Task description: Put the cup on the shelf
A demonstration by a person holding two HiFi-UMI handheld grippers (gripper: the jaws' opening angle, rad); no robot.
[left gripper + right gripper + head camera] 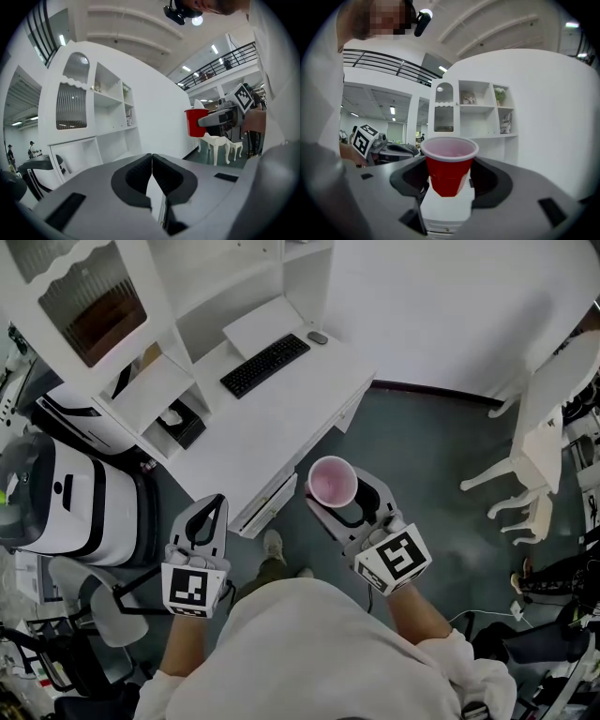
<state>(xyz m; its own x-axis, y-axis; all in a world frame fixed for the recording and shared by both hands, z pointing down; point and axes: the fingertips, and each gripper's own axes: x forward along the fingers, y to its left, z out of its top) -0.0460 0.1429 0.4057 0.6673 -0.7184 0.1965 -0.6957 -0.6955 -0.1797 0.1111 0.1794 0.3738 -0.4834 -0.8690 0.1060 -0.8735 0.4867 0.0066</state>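
While my right gripper (345,501) pinches the red cup (449,164) by its lower wall, a pad on each side, the cup sits upright between the jaws: rim above them, mouth up, inside looks pale pink. Jaws stand fairly wide because of the cup's girth. Gripper points roughly level, and the cup is up in the air near the desk's corner, resting on nothing but the pads.

Left gripper (152,169): jaws pressed together, tips touching, nothing between them. It hangs to the left of the right gripper, well apart. From its camera the cup shows off to the right, clamped in the other gripper.

Ahead of both grippers: white shelf unit (487,117), with open compartments stacked on its right side and an arched ribbed-glass door to their left. From the right gripper's camera it stands beyond the cup. There are small items in the upper compartments, too small to tell what.

White desk (281,413) lies ahead of the left gripper, and ahead-left and below the right one. On it sit a black keyboard (265,364) and a mouse (318,337) just beside the keyboard's far end.

White chair (539,437) stands off to the right of the right gripper, well apart.

Cup touches neither shelf nor desk
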